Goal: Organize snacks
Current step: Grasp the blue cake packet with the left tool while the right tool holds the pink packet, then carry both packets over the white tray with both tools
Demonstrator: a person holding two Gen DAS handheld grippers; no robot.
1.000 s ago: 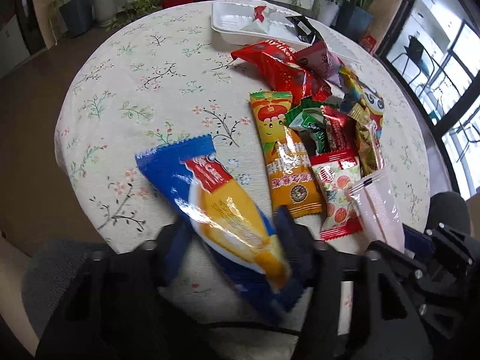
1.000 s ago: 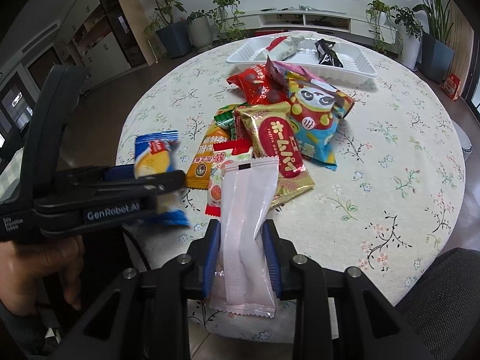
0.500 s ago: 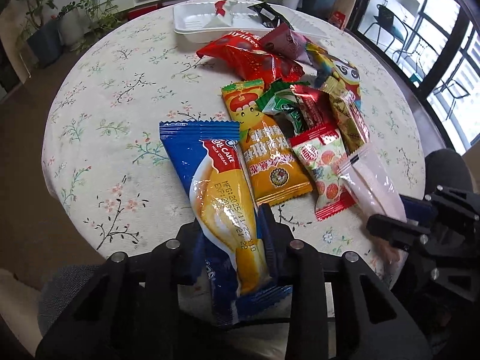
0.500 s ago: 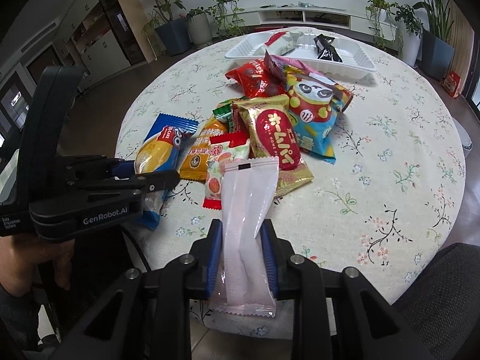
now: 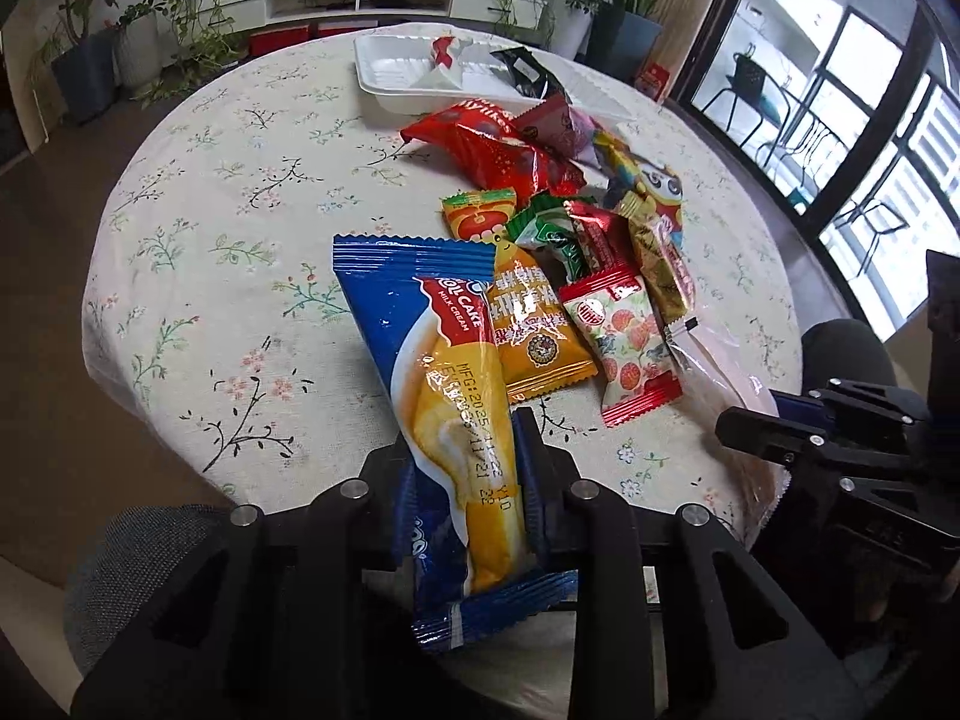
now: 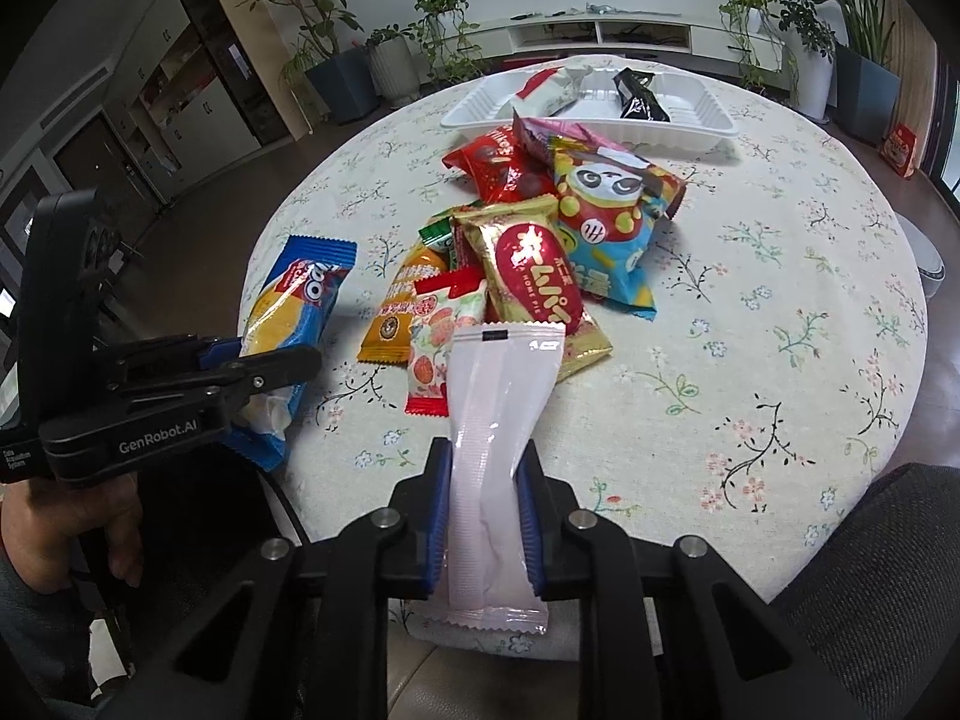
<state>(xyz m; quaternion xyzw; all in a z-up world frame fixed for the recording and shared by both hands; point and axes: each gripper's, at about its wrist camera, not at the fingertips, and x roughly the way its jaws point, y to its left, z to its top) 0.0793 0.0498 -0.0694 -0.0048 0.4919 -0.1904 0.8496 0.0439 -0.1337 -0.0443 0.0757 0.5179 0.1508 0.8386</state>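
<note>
My left gripper (image 5: 465,450) is shut on a blue and yellow cake packet (image 5: 444,348), held over the near edge of the round table; the packet also shows in the right wrist view (image 6: 288,312). My right gripper (image 6: 483,480) is shut on a pale pink packet (image 6: 498,420), which also shows in the left wrist view (image 5: 720,372). A pile of snack packets (image 6: 540,240) lies mid-table. A white tray (image 6: 690,120) at the far side holds a white-red packet (image 6: 552,87) and a black packet (image 6: 639,97).
The table has a floral cloth (image 5: 240,210). A grey chair back (image 6: 870,570) is at the near right and potted plants (image 6: 336,60) stand beyond the table. The left gripper's body (image 6: 156,402) sits left of the right gripper.
The left gripper has swung the blue cake packet from tilted left to pointing straight ahead and moved in over the table. The right gripper has advanced slightly with the pink packet.
</note>
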